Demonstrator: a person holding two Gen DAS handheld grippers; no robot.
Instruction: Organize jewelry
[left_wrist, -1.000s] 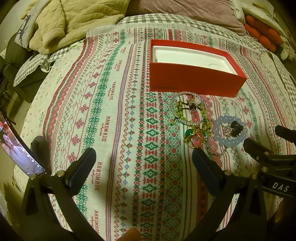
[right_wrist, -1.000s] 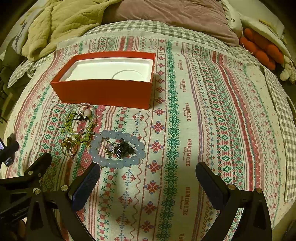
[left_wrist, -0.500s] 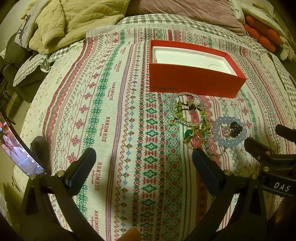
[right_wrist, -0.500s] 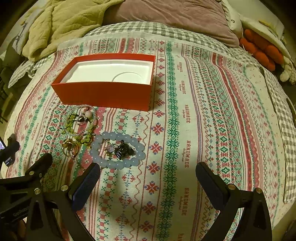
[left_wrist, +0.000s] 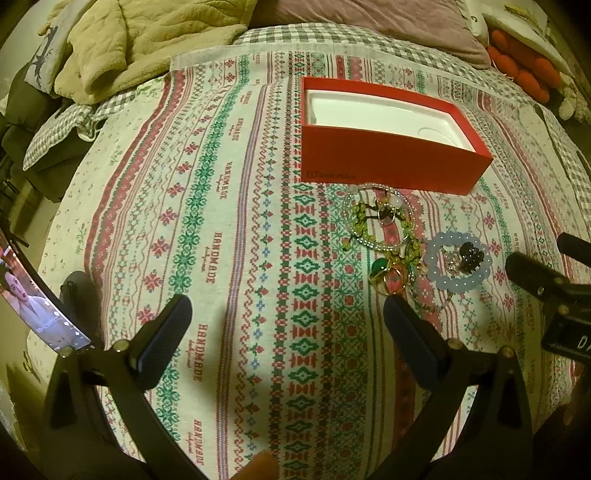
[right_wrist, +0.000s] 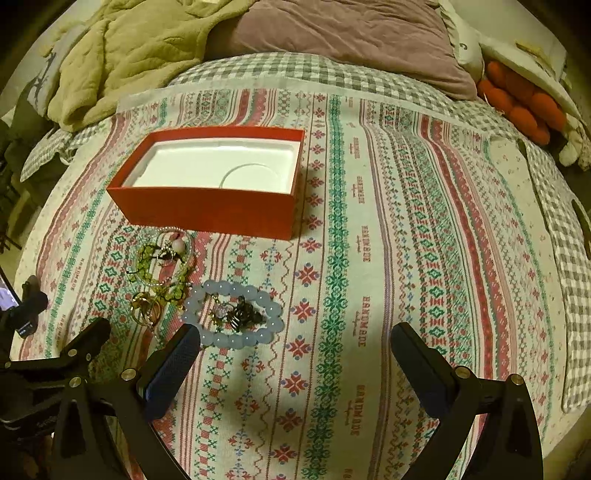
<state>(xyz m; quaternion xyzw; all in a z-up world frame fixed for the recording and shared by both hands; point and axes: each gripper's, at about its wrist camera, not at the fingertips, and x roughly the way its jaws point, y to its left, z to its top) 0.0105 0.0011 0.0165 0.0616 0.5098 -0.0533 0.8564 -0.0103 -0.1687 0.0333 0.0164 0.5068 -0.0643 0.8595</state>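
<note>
A red box (left_wrist: 384, 162) (right_wrist: 210, 206) with a bare white insert stands open on the patterned cloth. In front of it lies a jewelry pile: a thin beaded bracelet with green beads (left_wrist: 376, 221) (right_wrist: 162, 258), gold rings with a green stone (left_wrist: 388, 277) (right_wrist: 146, 308), and a pale blue bead bracelet (left_wrist: 456, 264) (right_wrist: 232, 314) ringing small dark pieces. My left gripper (left_wrist: 288, 317) hangs open, its right finger just below the rings. My right gripper (right_wrist: 295, 350) is open too, its left finger near the blue bracelet. Neither holds anything.
A yellow-green blanket (left_wrist: 147, 40) and a mauve pillow (right_wrist: 343, 33) lie at the back of the bed. Orange plush (right_wrist: 524, 103) sits at the back right. A lit phone screen (left_wrist: 33, 306) stands at the left edge.
The right wrist view has shifted slightly, so the box and jewelry sit a little lower in frame. The left gripper has barely moved.
</note>
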